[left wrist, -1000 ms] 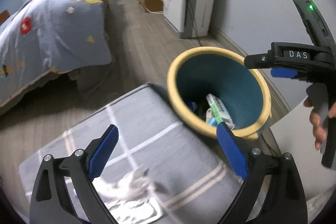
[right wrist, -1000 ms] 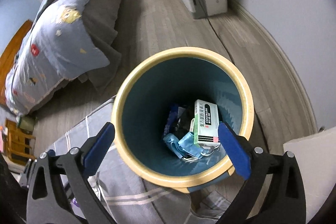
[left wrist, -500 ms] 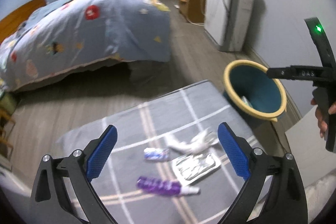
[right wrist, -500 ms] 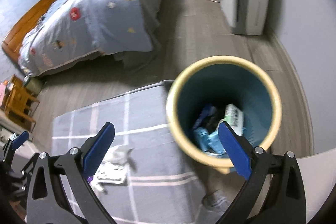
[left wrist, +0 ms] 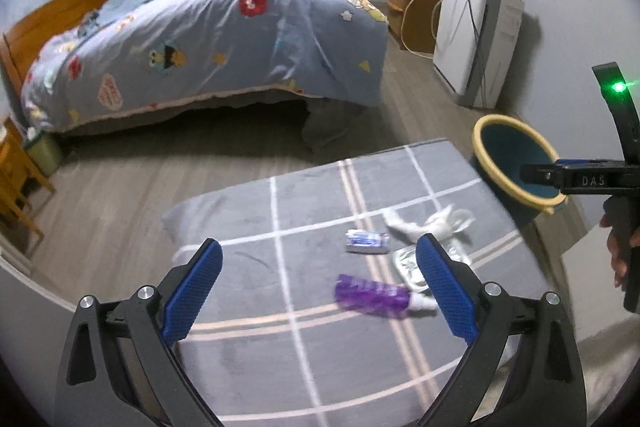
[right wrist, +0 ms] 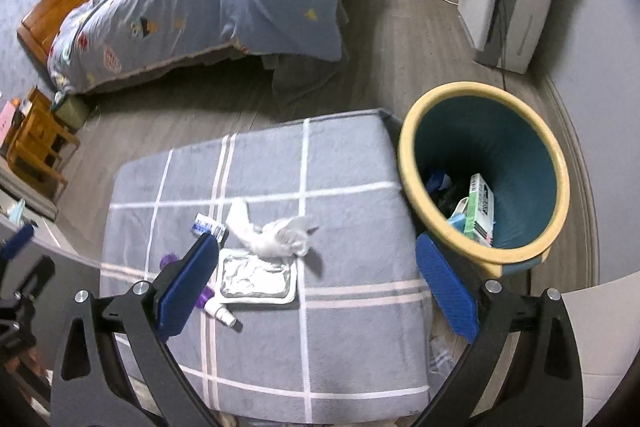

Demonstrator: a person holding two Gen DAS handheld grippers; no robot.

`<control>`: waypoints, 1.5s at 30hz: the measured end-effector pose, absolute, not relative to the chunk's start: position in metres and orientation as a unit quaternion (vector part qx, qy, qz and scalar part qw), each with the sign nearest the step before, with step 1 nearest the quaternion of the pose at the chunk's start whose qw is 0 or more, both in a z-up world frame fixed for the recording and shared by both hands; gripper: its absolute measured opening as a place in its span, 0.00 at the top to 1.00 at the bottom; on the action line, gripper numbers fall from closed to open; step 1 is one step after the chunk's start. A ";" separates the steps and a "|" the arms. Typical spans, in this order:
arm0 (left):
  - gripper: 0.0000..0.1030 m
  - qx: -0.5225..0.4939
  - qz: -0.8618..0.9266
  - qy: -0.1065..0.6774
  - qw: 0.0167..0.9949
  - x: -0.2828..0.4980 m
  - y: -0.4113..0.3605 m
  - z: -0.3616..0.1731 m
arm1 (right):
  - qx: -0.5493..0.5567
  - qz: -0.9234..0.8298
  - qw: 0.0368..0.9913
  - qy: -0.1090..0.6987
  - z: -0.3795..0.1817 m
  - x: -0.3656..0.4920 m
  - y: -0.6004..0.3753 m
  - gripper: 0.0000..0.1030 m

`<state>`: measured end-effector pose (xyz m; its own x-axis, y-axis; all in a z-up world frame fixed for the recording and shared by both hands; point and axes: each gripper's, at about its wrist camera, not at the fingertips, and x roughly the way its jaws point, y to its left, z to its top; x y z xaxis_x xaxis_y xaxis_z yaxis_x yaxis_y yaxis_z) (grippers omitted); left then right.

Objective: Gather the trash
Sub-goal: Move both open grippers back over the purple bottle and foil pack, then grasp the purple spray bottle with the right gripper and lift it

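Both tongs, left (left wrist: 318,285) and right (right wrist: 316,285), agape, empty; bin (right wrist: 556,171) contents only in right view.

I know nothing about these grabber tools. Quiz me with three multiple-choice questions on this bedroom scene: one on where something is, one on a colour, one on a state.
1. Where does the bin stand?
A. On the bed
B. On the floor beside the grey checked mat
C. On the wooden cabinet

2. What colour is the bin's rim?
A. Red
B. Yellow
C. Black

3. How do the right gripper jaws stand?
A. Shut on the white tissue
B. Shut on the foil tray
C. Wide open, holding nothing

Answers: 1 B, it sits at the mat's edge; 2 B, a yellow ring tops the teal inside; 3 C, the blue pads are far apart.
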<state>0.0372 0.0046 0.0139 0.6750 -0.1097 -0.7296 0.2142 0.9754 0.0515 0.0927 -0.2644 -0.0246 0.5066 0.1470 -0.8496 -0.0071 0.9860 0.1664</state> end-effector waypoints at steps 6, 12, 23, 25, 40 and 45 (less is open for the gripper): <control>0.07 0.042 -0.082 0.401 0.911 0.041 0.025 0.009 | 0.038 0.061 0.869 0.489 -0.039 0.084 -0.219 0.06; 0.06 0.034 -0.073 0.405 0.911 0.047 0.041 0.005 | -0.010 0.088 0.868 0.489 -0.066 0.081 -0.171 0.06; 0.06 0.037 -0.065 0.423 0.903 0.062 0.054 -0.008 | -0.085 0.145 0.844 0.509 -0.110 0.082 -0.105 0.06; 0.06 0.036 -0.053 0.430 0.900 0.068 0.060 -0.013 | -0.089 0.153 0.841 0.511 -0.114 0.084 -0.100 0.06; 0.06 -0.015 -0.015 0.461 0.887 0.088 0.089 -0.026 | -0.168 0.201 0.802 0.537 -0.160 0.091 -0.063 0.34; 0.06 -0.013 -0.012 0.466 0.885 0.091 0.089 -0.029 | -0.153 0.211 0.798 0.543 -0.168 0.096 -0.063 0.55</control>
